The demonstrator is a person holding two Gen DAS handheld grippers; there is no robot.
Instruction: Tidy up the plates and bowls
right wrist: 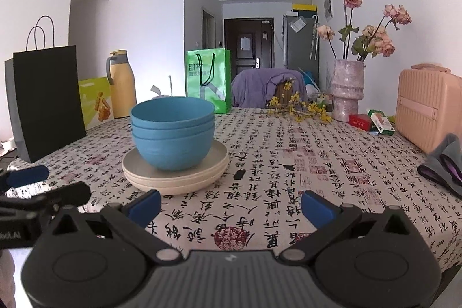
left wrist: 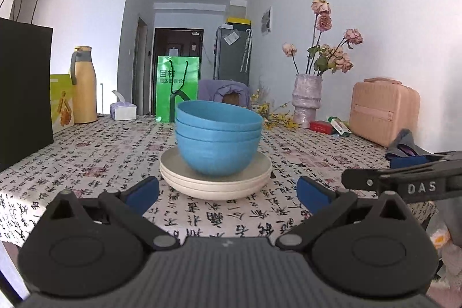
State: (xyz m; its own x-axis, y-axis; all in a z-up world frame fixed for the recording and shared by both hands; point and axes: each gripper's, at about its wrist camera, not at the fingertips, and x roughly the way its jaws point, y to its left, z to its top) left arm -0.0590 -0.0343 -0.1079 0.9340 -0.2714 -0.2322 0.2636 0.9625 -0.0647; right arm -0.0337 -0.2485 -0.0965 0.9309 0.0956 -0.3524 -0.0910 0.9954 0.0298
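Note:
Three blue bowls are nested upright on a stack of cream plates on the table with the calligraphy-print cloth. My left gripper is open and empty, just in front of the stack. In the right wrist view the bowls and plates stand left of centre. My right gripper is open and empty, in front of and to the right of the stack. The right gripper's fingers show at the right edge of the left wrist view, and the left gripper's fingers at the left edge of the right wrist view.
A black paper bag, a yellow box and a yellow jug stand at the left. A green bag stands behind the stack. A vase with dried roses, small boxes, a pink case and a grey cloth are on the right.

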